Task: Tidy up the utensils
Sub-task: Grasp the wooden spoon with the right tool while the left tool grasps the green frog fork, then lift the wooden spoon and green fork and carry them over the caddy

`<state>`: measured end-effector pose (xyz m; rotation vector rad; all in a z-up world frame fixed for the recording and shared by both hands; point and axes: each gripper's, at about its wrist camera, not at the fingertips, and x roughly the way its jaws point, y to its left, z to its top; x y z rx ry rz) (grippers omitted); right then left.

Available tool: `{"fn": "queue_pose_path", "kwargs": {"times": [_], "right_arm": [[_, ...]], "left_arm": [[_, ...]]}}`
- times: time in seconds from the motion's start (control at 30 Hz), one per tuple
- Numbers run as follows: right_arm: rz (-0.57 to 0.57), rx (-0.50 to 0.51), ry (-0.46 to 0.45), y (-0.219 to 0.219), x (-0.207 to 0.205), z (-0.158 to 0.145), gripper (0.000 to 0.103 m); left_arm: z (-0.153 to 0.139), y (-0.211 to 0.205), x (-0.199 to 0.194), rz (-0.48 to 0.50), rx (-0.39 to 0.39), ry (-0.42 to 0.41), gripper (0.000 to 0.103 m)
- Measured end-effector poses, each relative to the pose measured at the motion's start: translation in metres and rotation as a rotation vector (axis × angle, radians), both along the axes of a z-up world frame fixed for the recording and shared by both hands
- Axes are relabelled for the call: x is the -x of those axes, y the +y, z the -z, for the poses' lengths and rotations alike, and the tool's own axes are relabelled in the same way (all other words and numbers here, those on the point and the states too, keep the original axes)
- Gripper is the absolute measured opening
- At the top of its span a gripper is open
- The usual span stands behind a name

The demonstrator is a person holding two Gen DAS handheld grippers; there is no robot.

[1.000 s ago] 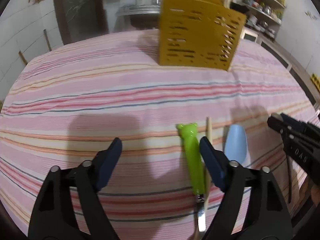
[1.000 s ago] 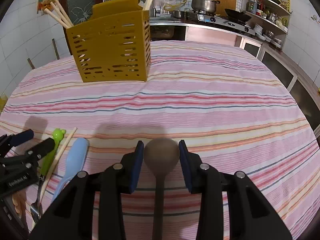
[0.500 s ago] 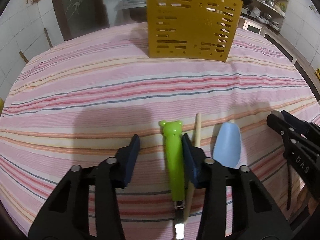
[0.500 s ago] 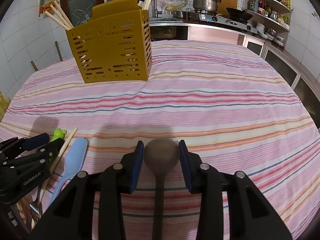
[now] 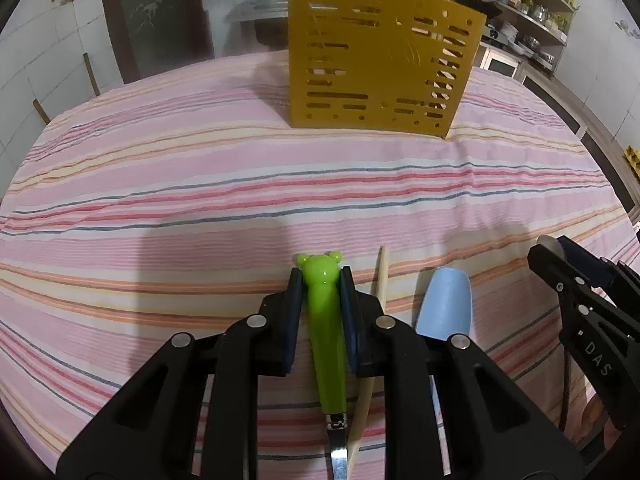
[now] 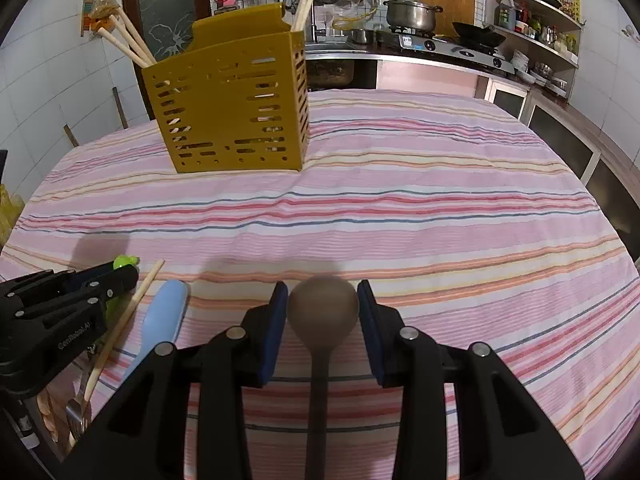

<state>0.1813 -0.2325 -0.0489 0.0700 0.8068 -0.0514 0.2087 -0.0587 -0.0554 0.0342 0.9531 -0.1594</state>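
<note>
A green-handled fork [image 5: 326, 340] with a bear-shaped end lies on the striped tablecloth [image 5: 200, 208]. My left gripper [image 5: 321, 280] is closing on its handle, and both pads touch it. Just right of it lie a wooden chopstick [image 5: 382, 276] and a light blue spoon [image 5: 444, 304]. In the right wrist view my right gripper [image 6: 322, 300] is shut on the bowl of a dark brown spoon [image 6: 322, 312], whose handle runs back under the camera. The yellow slotted utensil holder [image 6: 232, 108] stands at the far side with chopsticks in it.
A kitchen counter with a stove, a pot [image 6: 410, 14] and shelves lies behind the table. The table's right edge [image 6: 592, 184] drops toward cabinets. A tiled wall and a dark door [image 5: 160, 20] stand at the far left.
My left gripper has shifted right over the green handle and its jaws have narrowed from wide apart to touching it. My right gripper has kept still with the brown spoon.
</note>
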Motion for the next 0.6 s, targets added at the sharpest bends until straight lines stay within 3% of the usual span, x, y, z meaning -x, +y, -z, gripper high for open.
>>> {"fn": "queue_pose_path", "kwargs": {"times": [0.6], "right_arm": [[-0.013, -0.005, -0.166, 0.013, 0.014, -0.037, 0.036]], "left_arm": [[-0.074, 0.036, 0.04, -0.051, 0.01, -0.33, 0.018]]}}
